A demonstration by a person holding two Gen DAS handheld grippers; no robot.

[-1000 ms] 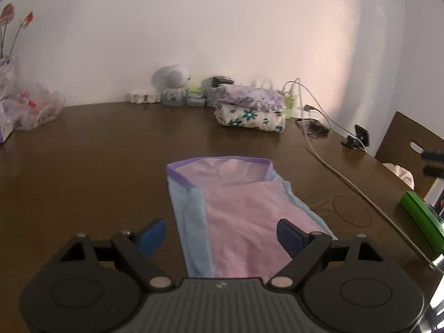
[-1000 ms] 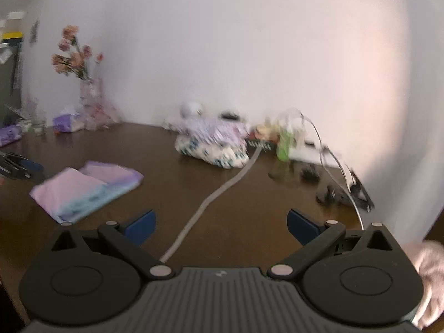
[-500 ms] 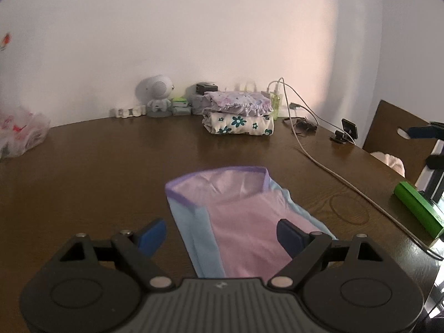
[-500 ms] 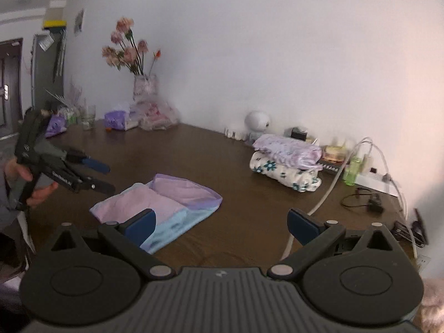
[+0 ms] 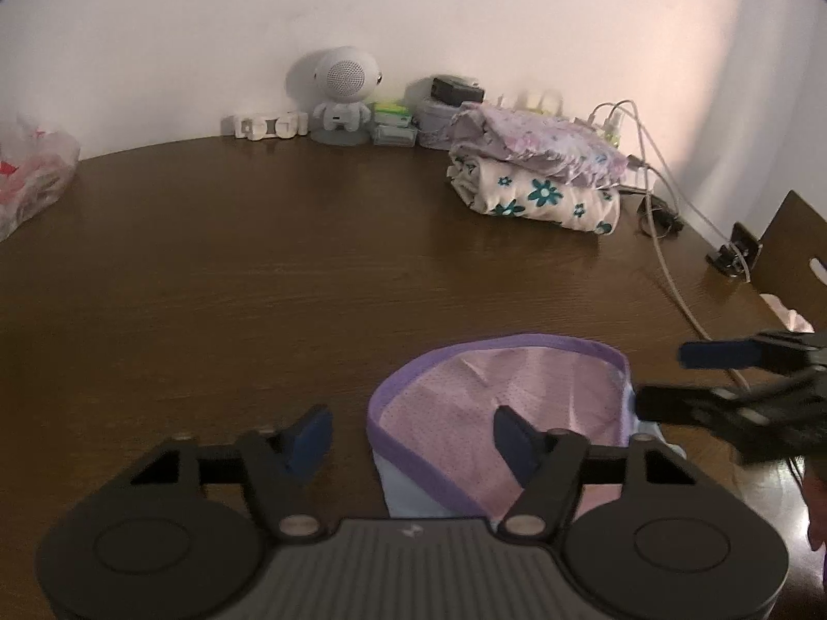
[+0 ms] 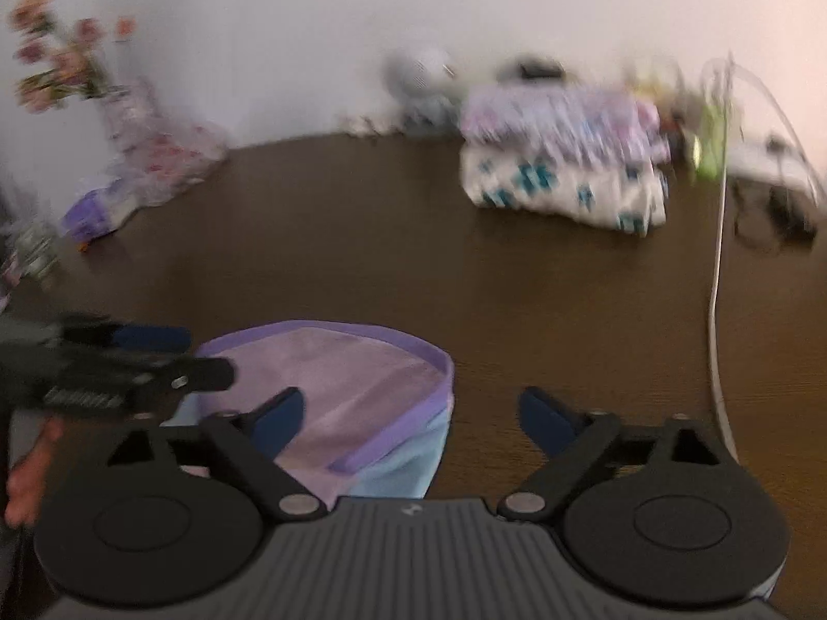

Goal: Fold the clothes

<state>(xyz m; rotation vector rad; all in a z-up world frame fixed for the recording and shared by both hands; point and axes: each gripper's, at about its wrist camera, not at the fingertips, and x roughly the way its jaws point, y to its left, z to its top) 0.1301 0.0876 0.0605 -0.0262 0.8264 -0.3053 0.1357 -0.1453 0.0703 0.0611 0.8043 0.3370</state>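
A pink garment (image 5: 491,403) with a purple hem and light blue sides lies flat on the brown table (image 5: 258,284), its hem end facing the wall. My left gripper (image 5: 413,439) hovers over the hem's left corner, jaws closing, with the cloth edge between the fingers and not pinched. My right gripper (image 6: 411,418) straddles the garment (image 6: 351,387) at the hem's right corner, jaws closing too, pads off the cloth. Each gripper shows in the other's view: the right gripper (image 5: 664,380) at the right edge, the left gripper (image 6: 204,356) at the left, a hand behind it.
Two folded clothes are stacked (image 5: 537,175) by the wall, near a white robot-shaped speaker (image 5: 341,93) and small boxes. A cable (image 5: 672,279) runs along the table's right side past a chair back (image 5: 796,253). A plastic bag (image 5: 31,175) and flowers (image 6: 62,62) stand at the left.
Both grippers have moved in over the garment's purple hem end. The right one swung left from the cable side. Both pairs of jaws have narrowed.
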